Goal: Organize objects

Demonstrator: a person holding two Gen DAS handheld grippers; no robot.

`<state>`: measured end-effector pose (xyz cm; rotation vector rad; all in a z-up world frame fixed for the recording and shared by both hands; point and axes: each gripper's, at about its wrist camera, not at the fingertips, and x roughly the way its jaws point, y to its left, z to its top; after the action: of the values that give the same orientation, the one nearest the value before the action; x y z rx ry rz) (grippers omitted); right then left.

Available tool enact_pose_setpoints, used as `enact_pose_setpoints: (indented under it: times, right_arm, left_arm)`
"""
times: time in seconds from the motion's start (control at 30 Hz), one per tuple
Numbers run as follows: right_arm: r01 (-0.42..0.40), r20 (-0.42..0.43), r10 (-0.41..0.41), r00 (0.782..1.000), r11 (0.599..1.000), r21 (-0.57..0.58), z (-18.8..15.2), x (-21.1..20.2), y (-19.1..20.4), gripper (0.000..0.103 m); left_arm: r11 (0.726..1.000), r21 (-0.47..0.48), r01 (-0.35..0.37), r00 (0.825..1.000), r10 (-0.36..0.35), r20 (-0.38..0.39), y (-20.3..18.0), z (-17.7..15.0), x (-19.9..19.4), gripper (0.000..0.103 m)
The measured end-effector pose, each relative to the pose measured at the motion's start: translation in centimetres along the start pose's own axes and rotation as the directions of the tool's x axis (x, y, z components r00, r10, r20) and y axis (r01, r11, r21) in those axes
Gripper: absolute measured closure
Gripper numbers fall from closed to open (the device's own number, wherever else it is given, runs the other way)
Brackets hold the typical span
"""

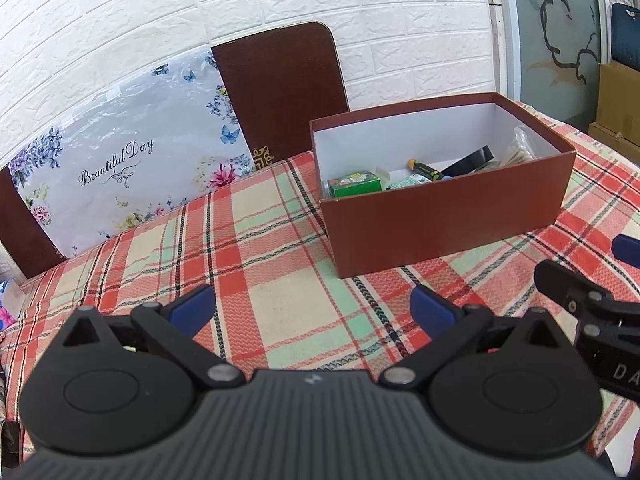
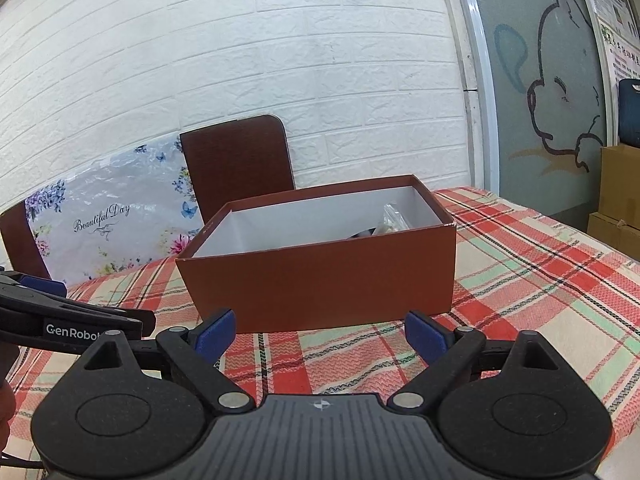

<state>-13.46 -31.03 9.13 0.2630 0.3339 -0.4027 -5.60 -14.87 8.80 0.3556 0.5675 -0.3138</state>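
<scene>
An open brown box (image 1: pixel 448 224) with a white inside stands on the plaid tablecloth (image 1: pixel 260 248). In it lie a green carton (image 1: pixel 354 185), a yellow-and-black tool (image 1: pixel 426 171), a black strip (image 1: pixel 470 160) and a clear bag (image 1: pixel 522 146). My left gripper (image 1: pixel 312 308) is open and empty, low over the cloth, in front and left of the box. My right gripper (image 2: pixel 320 334) is open and empty, just in front of the box's (image 2: pixel 320 280) near wall. The bag (image 2: pixel 394 218) shows over the rim. Each gripper shows at the other view's edge.
A brown chair back (image 1: pixel 280 92) and a floral "Beautiful Day" plastic sheet (image 1: pixel 120 160) stand behind the table against the white brick wall. Cardboard cartons (image 2: pixel 618 208) are stacked at the far right beyond the table's edge.
</scene>
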Motion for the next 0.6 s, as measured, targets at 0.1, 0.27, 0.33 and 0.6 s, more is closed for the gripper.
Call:
enact_pose_setpoints:
  times: [0.1,0.27,0.33,0.6]
  right_arm:
    - [-0.001,-0.005,0.001,1.0,1.0,0.002,-0.1,0.1,-0.2,0.012]
    - [-0.006,-0.009,0.006,1.0,1.0,0.003,-0.1,0.3,-0.5,0.012]
    - [-0.007,-0.012,0.007,1.0,1.0,0.005,-0.2,0.4,-0.6,0.012]
    - [-0.01,-0.018,0.01,1.0,1.0,0.014,-0.2,0.7,-1.1,0.012]
  left_arm:
    - [1.0,0.004,0.0,1.0,0.0,-0.005,-0.2,-0.1,0.0,0.0]
    - [1.0,0.01,0.003,1.0,-0.003,-0.013,-0.4,-0.2,0.0,0.0]
    - [1.0,0.015,0.004,1.0,-0.004,-0.017,-0.5,-0.2,0.1,0.0]
    - [0.999,0.031,0.012,1.0,-0.011,-0.028,-1.2,-0.2,0.2,0.0]
